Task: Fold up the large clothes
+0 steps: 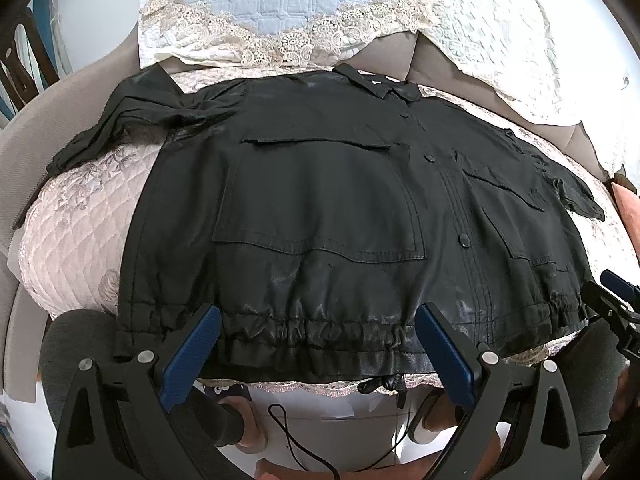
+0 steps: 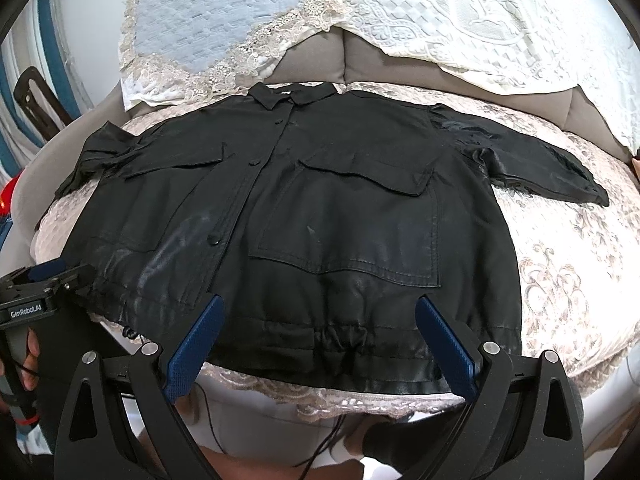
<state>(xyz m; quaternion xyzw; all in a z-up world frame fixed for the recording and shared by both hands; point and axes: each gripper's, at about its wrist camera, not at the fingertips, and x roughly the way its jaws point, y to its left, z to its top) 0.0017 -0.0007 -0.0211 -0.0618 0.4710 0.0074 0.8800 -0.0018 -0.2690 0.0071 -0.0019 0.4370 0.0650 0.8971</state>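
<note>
Tongs, two pairs: left gripper (image 1: 318, 334) and right gripper (image 2: 318, 326) both spread wide, empty, over the gathered hem. Black jacket (image 1: 320, 208) lies flat, front up, buttoned, on a quilted pink cushion (image 1: 80, 240).

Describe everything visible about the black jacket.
The black jacket lies flat, front up and buttoned, on a pale quilted cushion. Smooth, slightly shiny fabric; collar at the far end, two flapped chest pockets, short sleeves spread sideways, gathered drawstring hem nearest the cameras. Both open claws, left and right, hover at the hem.
</note>
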